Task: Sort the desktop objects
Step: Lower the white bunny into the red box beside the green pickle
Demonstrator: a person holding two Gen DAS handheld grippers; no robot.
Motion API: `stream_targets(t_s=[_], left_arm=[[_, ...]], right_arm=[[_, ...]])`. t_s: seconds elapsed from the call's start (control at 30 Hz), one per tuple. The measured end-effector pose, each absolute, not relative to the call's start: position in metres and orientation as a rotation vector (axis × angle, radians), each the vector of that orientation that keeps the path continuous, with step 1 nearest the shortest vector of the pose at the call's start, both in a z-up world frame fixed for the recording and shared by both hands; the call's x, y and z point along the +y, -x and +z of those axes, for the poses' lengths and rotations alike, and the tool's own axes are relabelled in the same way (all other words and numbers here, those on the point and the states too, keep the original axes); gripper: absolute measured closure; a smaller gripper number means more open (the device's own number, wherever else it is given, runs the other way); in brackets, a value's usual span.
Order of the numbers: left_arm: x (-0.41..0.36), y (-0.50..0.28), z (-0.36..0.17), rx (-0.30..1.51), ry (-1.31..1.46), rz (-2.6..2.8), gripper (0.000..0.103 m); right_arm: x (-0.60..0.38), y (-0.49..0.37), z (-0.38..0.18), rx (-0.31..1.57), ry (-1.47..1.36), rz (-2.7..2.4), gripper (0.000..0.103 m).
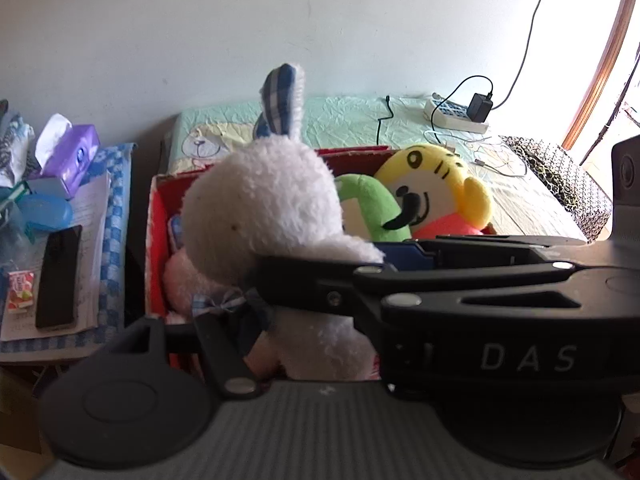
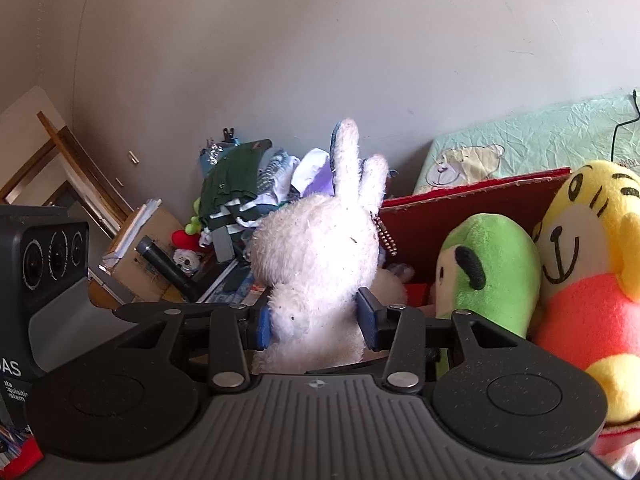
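Nearest the lens in the right wrist view, the right gripper (image 2: 316,322) has its jaws closed on the white rabbit plush (image 2: 316,248), blue pads pressing its neck from both sides, ears upright. The rabbit sits at the near left edge of the red box (image 2: 472,196); further right in the box lie a green plush (image 2: 492,264) and a yellow plush (image 2: 592,248).

Only this view shows the heap of clothes (image 2: 236,184) and a cardboard carton (image 2: 148,256) by the far-left wall.

The left wrist view sees the same rabbit (image 1: 264,208) from its side, with the right gripper (image 1: 460,280) reaching in from the right. Whether the left gripper's own jaws are open or closed cannot be told. Only here appear, on the left, a black phone (image 1: 58,276) and purple tissue pack (image 1: 76,156), and far right on the worktop (image 1: 344,120) a power strip (image 1: 456,114)
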State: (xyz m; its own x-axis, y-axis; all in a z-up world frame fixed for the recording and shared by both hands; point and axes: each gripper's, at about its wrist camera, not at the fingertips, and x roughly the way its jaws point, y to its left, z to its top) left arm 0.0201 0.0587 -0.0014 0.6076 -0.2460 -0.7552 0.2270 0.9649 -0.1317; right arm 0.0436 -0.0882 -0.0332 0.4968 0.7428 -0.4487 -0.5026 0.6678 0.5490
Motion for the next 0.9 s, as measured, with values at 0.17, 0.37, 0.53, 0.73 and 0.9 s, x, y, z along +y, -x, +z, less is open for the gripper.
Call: stream_targets(t_s=[0.17, 0.37, 0.53, 0.73, 0.9], left_arm=[[0.059, -0.036, -0.016, 0.918, 0.035, -0.280, 0.041], [0.057, -0.043, -0.023, 0.939, 0.043, -0.283, 0.037], [0.056, -0.045, -0.027, 0.943, 0.045, -0.279, 0.035], [0.057, -0.044, -0.029, 0.950, 0.059, -0.261, 0.032], [0.057, -0.041, -0.032, 0.961, 0.066, -0.246, 0.029]], right_arm=[[-0.087, -0.055, -0.043, 0.767, -0.373, 0.747, 0.058], [-0.091, -0.059, -0.048, 0.791, -0.381, 0.732, 0.057], [-0.092, -0.062, -0.052, 0.809, -0.374, 0.709, 0.058], [-0.091, -0.061, -0.052, 0.817, -0.358, 0.700, 0.058], [-0.094, -0.059, -0.054, 0.819, -0.359, 0.697, 0.057]])
